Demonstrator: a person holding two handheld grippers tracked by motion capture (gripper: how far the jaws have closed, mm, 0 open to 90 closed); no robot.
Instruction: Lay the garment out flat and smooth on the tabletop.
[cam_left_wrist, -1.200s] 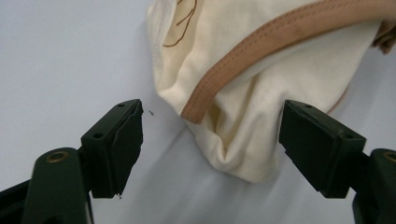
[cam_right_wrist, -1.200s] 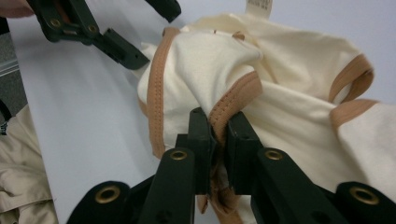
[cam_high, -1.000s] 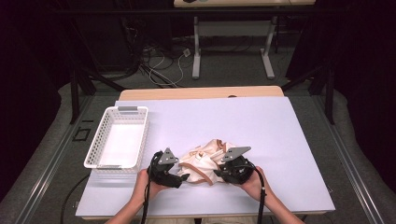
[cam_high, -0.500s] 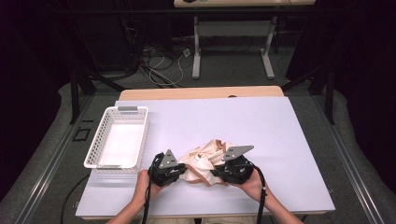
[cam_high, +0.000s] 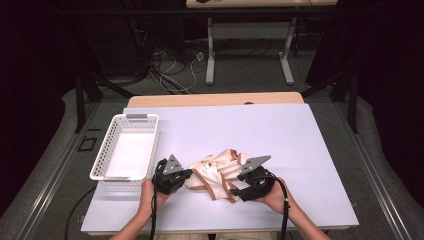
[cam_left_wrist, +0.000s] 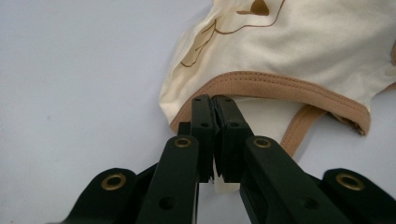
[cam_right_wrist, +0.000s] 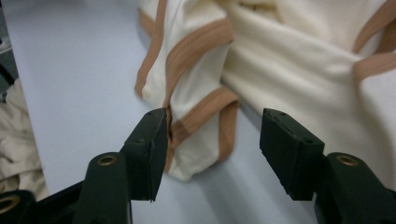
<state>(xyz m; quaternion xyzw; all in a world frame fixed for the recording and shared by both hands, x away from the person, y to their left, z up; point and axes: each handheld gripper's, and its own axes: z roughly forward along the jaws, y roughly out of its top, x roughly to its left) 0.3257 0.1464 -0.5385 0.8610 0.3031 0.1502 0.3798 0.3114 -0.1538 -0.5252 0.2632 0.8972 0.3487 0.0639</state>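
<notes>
A crumpled cream garment with tan trim (cam_high: 220, 170) lies near the front middle of the white table (cam_high: 280, 140). My left gripper (cam_high: 186, 180) sits at its left edge. In the left gripper view its jaws (cam_left_wrist: 214, 100) have just closed on the tan hem of the garment (cam_left_wrist: 299, 42), and cloth shows pinched between the pads. My right gripper (cam_high: 235, 189) sits at the garment's right side. Its jaws (cam_right_wrist: 215, 116) have just been opening and stand apart. A trimmed fold of the garment (cam_right_wrist: 201, 116) lies between them, loose, beside the left pad.
An empty white mesh basket (cam_high: 106, 150) stands at the table's left, just beyond my left hand. A bare wooden strip (cam_high: 215, 99) runs along the table's back edge. Dark floor with cables and table legs lies behind.
Both hands stay at the two sides of the garment with hardly any shift. The heap keeps nearly the same shape.
</notes>
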